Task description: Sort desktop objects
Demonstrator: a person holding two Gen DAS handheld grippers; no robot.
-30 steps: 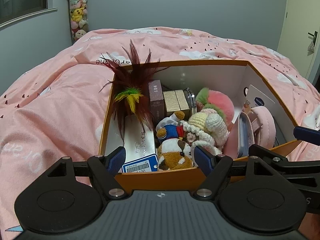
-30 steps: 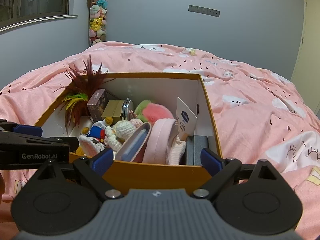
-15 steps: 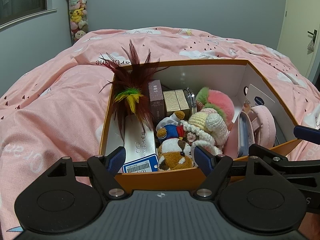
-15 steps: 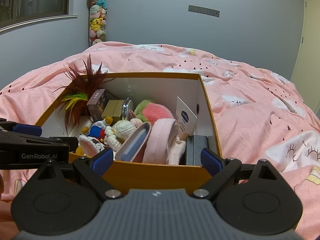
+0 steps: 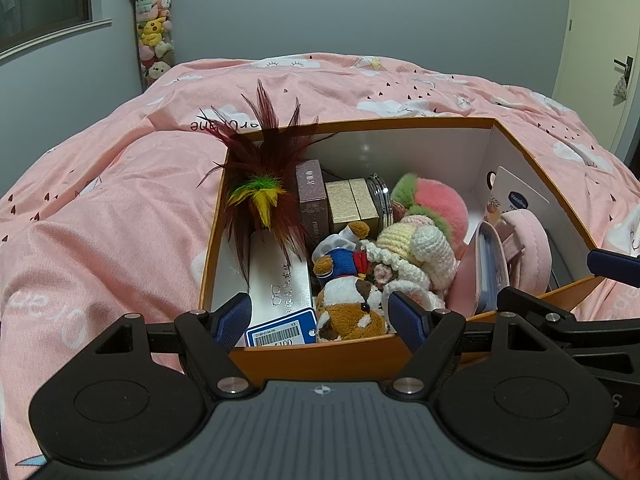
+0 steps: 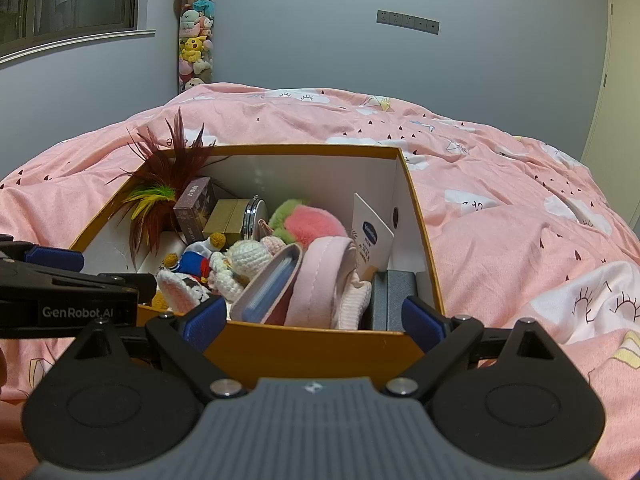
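Left gripper (image 5: 320, 316) spread wide, nothing between the blue pads (image 5: 236, 314), poised just in front of the near wall of the orange box (image 5: 312, 360). Right gripper (image 6: 314, 318) likewise spread and empty, pads (image 6: 420, 322) at the same near wall, alongside the left unit. Box resting on a pink bedspread (image 5: 100, 220), open-topped, white inside, crowded. Along its left side: white glasses case (image 5: 280, 276) lying flat with a blue barcode tag (image 5: 278, 332) at the near end, dark red feather toy (image 5: 264, 184) with a green-and-yellow centre leaning over it and past the rim. Behind, standing upright against each other: brown carton (image 5: 312, 200), gold carton (image 5: 352, 206), round metal-rimmed tin (image 5: 380, 200). Centre: sailor-suited plush (image 5: 344, 268) and brown-and-white plush dog (image 5: 352, 312), touching a crocheted doll (image 5: 416, 248); pink-and-green pompom (image 5: 436, 208) behind. Right side: pink pouch (image 6: 320, 280) on edge, white card (image 6: 372, 236) against the wall, grey box (image 6: 394, 300) in the near right corner. Beyond the bed: tube of plush toys (image 6: 195, 48) against a grey wall.
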